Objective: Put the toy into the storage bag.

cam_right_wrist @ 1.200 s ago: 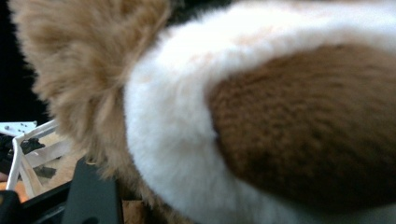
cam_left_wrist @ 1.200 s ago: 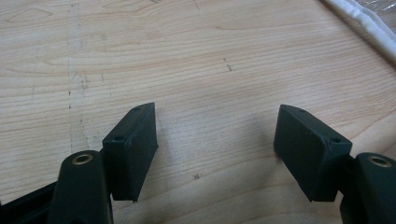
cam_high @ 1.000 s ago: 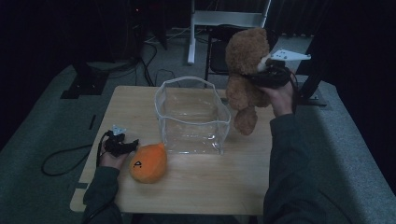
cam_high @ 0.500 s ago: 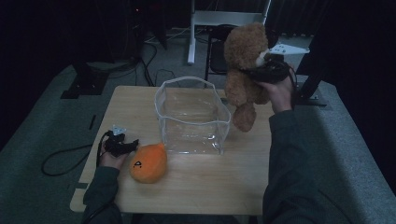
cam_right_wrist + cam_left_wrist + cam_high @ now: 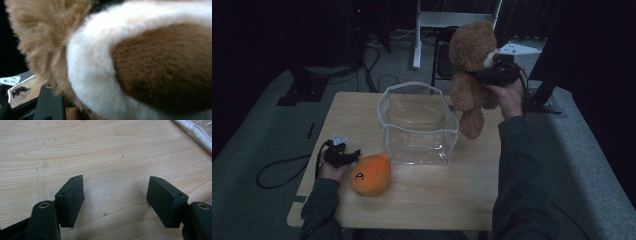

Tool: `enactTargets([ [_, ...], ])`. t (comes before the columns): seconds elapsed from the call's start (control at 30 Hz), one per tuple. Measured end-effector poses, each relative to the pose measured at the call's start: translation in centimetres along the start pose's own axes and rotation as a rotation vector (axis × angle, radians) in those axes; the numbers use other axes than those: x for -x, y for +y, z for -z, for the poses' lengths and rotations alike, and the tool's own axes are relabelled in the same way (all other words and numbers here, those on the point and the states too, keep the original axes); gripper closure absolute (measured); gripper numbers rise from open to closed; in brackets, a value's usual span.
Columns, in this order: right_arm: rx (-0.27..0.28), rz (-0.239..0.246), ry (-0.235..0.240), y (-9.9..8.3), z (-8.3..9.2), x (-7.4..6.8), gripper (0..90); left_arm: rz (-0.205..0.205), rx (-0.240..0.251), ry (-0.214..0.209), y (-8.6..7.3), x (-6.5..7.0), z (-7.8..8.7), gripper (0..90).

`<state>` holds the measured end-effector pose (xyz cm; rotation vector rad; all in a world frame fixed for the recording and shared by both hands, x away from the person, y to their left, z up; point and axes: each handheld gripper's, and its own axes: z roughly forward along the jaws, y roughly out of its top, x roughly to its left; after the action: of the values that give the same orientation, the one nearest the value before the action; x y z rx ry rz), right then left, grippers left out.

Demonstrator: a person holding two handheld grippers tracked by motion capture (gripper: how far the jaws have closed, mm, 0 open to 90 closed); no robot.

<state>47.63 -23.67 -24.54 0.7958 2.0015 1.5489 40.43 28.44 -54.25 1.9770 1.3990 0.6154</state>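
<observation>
On the light wooden table stands a clear soft plastic bin. Right of it, aloft, hangs a brown plush teddy bear, clamped by the right gripper fingers. Near left, the left gripper fingers gape wide beside an orange plush toy.

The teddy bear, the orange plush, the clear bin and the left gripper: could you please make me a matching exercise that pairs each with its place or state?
Things:
1. teddy bear
2. orange plush
3. clear bin
4. left gripper

Places or states:
A. jaws open over bare wood
B. standing empty mid-table
C. held up in the right gripper, beside the bin
D. lying on the table by the left hand

Pairs: 1-C, 2-D, 3-B, 4-A
</observation>
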Motion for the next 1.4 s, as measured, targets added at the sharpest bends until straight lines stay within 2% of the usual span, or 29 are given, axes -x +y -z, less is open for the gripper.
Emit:
enactTargets([
  [0.83,0.007,0.014,0.015,1.4,-0.7,-0.7,34.1,0.000,0.000,0.000,0.0,0.0,0.0,30.6],
  [1.4,0.020,0.020,0.028,2.5,-2.0,-1.5,34.1,0.002,0.000,-0.001,0.0,0.0,0.0,30.6],
])
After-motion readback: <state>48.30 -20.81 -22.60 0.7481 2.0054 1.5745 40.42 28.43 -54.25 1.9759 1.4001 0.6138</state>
